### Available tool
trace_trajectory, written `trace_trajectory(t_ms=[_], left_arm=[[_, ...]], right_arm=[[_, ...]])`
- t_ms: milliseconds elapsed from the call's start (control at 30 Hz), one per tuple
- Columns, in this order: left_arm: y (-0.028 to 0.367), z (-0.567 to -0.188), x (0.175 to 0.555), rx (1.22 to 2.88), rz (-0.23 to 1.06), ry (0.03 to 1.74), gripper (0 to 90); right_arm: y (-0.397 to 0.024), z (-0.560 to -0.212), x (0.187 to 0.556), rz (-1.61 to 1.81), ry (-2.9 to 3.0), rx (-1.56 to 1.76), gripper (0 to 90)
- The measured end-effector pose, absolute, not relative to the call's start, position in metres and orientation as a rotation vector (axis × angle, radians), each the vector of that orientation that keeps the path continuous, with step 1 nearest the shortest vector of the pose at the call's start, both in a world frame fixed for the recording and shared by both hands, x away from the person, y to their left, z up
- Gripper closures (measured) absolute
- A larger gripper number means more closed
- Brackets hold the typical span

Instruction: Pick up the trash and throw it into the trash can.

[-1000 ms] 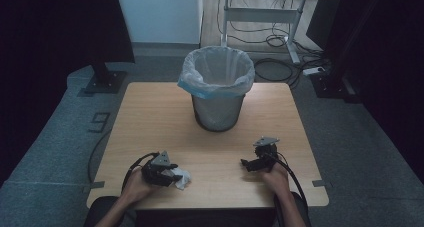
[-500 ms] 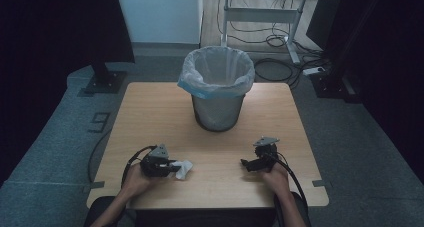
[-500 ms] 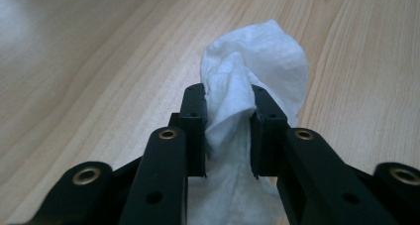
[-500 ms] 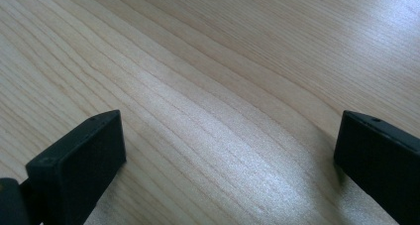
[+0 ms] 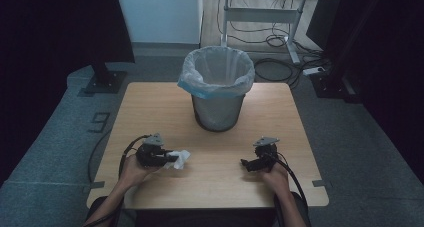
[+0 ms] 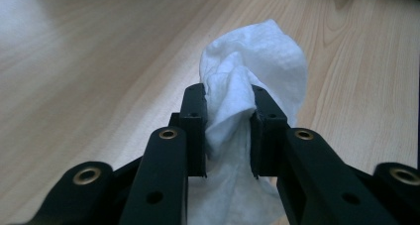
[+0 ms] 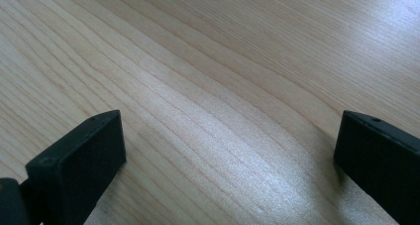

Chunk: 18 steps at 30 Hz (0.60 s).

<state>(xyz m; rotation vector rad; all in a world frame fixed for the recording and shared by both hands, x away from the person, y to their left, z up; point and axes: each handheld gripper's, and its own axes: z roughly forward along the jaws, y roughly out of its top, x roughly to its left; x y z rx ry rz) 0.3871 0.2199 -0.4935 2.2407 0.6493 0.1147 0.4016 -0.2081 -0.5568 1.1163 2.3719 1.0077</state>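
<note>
A crumpled white paper tissue (image 6: 247, 101) is pinched between the left gripper's (image 5: 172, 158) fingers just above the light wooden table (image 5: 215, 187), while the right gripper's (image 5: 245, 164) fingers rest wide apart, holding nothing.

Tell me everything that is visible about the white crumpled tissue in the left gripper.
The white crumpled paper tissue looks soft, with a fine dimpled surface and twisted folds. The left gripper is shut on its middle, both black pads pressing it; a rounded wad bulges past the jaws and more hangs below them. In the high view it sits over the light wooden table, near the front left.
</note>
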Motion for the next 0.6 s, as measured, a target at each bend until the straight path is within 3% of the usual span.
trace_trajectory(t_ms=[600], left_arm=[[0.226,-0.458,0.413,2.244,0.125,0.673,72.1]], right_arm=[[-0.208,-0.557,0.402,1.007,2.372,1.117,0.0]])
